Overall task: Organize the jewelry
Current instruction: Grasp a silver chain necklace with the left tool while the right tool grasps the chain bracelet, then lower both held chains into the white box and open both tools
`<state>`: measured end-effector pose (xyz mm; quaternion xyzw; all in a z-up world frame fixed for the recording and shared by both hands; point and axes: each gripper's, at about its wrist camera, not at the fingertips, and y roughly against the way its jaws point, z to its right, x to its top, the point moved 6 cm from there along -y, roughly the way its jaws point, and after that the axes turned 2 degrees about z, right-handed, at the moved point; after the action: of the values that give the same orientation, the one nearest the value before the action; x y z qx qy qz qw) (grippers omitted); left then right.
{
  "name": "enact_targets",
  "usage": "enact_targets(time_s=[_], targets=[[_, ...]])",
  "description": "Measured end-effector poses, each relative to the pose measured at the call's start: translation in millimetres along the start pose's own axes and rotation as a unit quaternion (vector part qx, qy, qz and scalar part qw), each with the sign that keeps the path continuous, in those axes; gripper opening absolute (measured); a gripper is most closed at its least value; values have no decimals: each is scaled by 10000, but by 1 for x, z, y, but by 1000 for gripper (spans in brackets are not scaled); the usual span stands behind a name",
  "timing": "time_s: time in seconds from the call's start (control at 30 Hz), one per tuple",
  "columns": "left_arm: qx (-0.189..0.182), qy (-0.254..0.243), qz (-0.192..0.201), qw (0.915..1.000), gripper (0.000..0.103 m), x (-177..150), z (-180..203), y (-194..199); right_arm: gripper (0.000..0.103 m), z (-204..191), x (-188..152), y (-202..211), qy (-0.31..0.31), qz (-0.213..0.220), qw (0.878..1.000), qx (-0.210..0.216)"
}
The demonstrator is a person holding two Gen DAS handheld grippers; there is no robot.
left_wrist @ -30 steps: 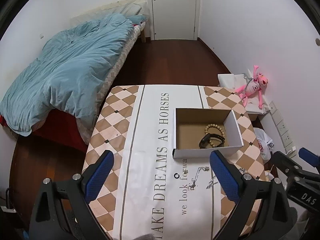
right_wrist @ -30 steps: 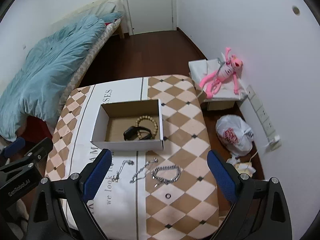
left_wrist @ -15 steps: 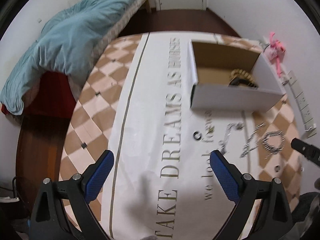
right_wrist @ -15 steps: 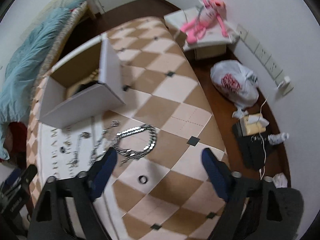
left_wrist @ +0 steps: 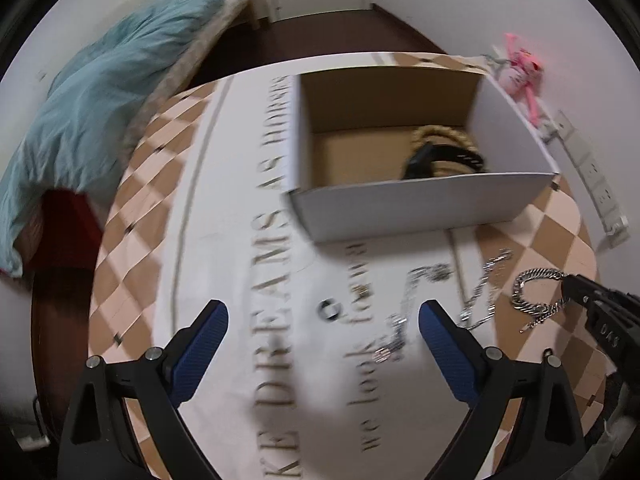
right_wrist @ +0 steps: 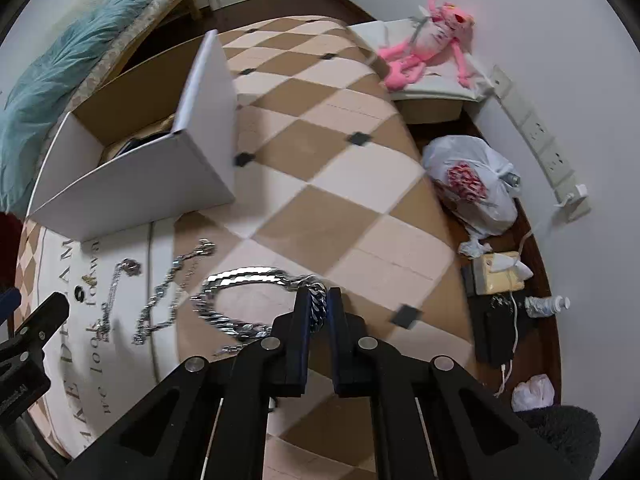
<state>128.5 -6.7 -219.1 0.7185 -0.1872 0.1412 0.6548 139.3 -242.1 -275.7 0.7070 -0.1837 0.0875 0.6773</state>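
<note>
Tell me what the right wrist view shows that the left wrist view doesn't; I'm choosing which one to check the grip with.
Only the right wrist view shows the right gripper shut on the chunky silver chain, plus the white plastic bag on the floor. Only the left wrist view shows the open left gripper and the black bracelet clearly inside the box. Both show the box, chain and thin necklaces.

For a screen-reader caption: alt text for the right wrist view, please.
The right gripper, jaws shut, pinches a chunky silver chain bracelet on a checkered tablecloth. Thinner chains lie left; an open white box sits beyond.
</note>
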Motion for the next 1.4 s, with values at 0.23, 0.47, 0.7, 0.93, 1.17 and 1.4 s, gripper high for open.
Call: enact_targets(time_s=[0.23,0.47,0.7,0.93,1.17,1.4], targets=[[-274,-565,-46,9980,95,7,44,-17,8,22,6,9,-257,17,9997,51],[-426,-880,-148,9951,45,9,66,-33,8,25,5,6,-302,-32,9995,51],[-739,-789,-117,9941,9,16,72,-33,8,18,3,5,-249,-76,9996,120],[-951,-632,153,9933,9,21,65,-8,8,-1,6,31,-65,85,9989,463],[-1352,-337,491,9890,9,31,43,45,8,-23,18,75,107,348,9948,953],[-1659,-135,707,9835,9,53,28,85,8,-44,38,116,246,614,9883,1374]])
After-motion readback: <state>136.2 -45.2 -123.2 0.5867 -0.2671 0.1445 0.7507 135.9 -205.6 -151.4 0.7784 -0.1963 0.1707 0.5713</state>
